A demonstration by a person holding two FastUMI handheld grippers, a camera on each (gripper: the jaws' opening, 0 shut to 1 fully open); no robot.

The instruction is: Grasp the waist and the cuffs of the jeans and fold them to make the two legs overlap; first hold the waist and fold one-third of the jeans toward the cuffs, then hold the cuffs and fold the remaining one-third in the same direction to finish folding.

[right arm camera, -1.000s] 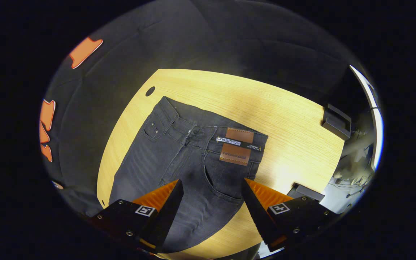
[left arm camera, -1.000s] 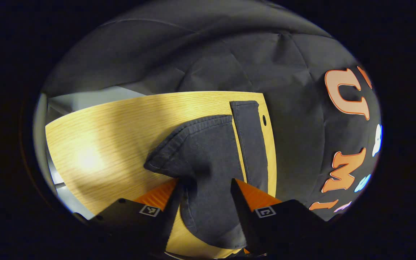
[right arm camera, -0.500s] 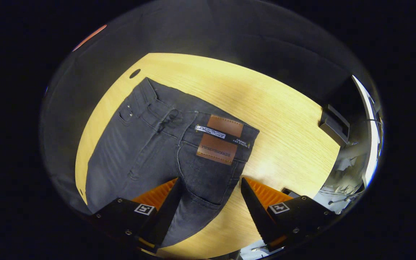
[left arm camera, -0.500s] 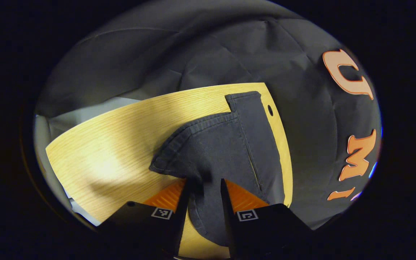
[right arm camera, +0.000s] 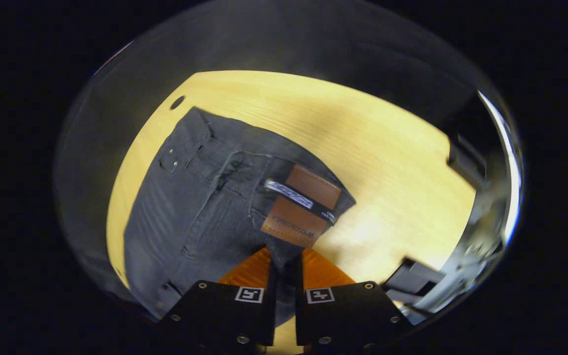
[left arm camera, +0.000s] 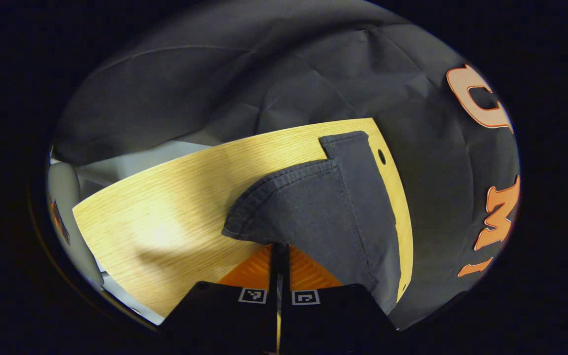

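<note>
my left gripper (left arm camera: 279, 254) pinches a cuff (left arm camera: 284, 197) and my right gripper (right arm camera: 284, 264) pinches the waist (right arm camera: 284, 207) of the jeans (right arm camera: 190, 207) on the table (right arm camera: 387, 162), both clamped to carry one leg over the other.

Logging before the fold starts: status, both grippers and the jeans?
Left gripper shut on the cuff. Right gripper shut on the waist below the leather patch. Jeans flat on table, unfolded. Nothing in the way.
</note>
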